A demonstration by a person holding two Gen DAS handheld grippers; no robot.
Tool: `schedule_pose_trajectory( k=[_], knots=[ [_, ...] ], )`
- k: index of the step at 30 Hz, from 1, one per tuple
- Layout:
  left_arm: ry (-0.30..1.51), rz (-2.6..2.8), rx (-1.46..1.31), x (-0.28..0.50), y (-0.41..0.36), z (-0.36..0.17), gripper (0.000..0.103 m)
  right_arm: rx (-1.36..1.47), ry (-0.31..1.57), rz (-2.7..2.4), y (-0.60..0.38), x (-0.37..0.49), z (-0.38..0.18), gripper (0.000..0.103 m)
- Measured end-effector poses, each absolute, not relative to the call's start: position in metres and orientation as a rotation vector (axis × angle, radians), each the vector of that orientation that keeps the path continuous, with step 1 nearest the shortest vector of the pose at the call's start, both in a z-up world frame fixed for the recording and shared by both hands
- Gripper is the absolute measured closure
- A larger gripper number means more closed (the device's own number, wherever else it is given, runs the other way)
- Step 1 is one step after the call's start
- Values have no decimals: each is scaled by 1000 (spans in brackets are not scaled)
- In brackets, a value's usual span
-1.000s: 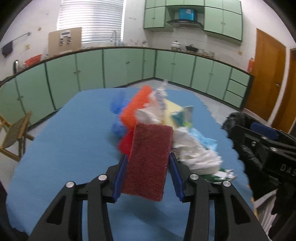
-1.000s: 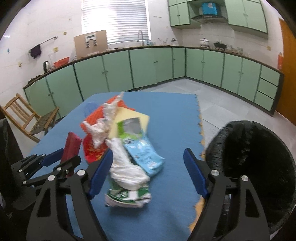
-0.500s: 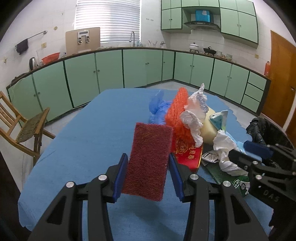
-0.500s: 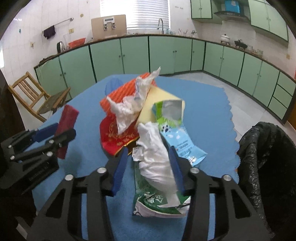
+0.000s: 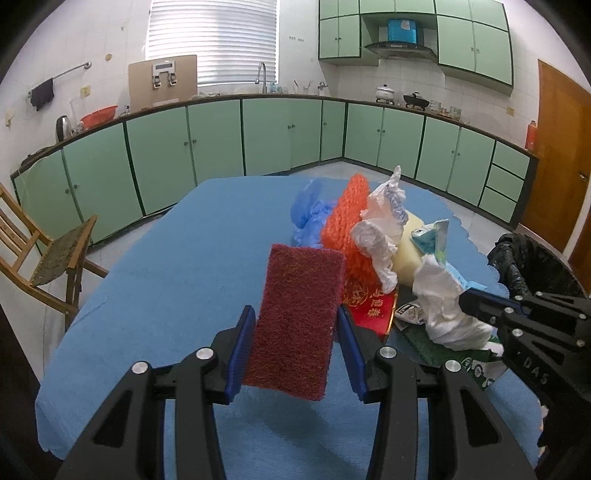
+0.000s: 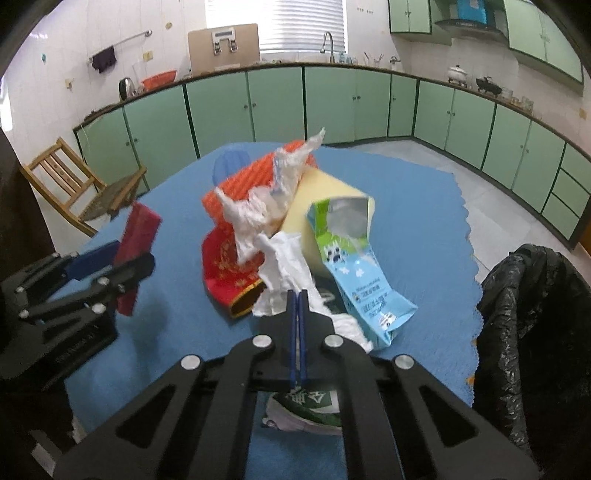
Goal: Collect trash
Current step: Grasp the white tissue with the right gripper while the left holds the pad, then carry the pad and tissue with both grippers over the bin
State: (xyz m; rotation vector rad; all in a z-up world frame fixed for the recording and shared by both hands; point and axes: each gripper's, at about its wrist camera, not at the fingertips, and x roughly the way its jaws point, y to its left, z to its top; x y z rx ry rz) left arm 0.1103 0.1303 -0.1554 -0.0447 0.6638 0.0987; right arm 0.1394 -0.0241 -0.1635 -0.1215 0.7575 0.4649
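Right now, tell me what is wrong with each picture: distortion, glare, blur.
Left wrist view: fisheye bends the counter line into an arc, dark corners, the window blind blown out; the red scouring pad is sharp. Right wrist view: same bending and vignette, glare at the blind, slight softness on the crumpled white tissue.

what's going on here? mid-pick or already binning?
Mid-pick. A person with two handheld grippers is clearing a trash pile off the blue table. The left gripper holds a dark red scouring pad above the table. The right gripper has just closed its fingers on the crumpled white tissue at the pile's near edge. The black bin bag at right waits; nothing is over it yet.
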Motion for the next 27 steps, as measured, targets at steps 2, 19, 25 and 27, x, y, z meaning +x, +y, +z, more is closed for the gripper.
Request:
schedule_pose_trajectory(
  k=[2,19,25,27],
  knots=[
    [655,98,-42,109,128,-151,58,-113,740,471,-26,137,-155,103],
    [548,36,-24,109,93,-97,58,-38,564,445,-63,126,-74,103],
    [530,-29,-26,121,65,-84,58,-25,532,384,-95,128,-61,103],
    [523,-51,-26,126,56,-81,58,-26,526,361,-106,129,-59,103]
  ],
)
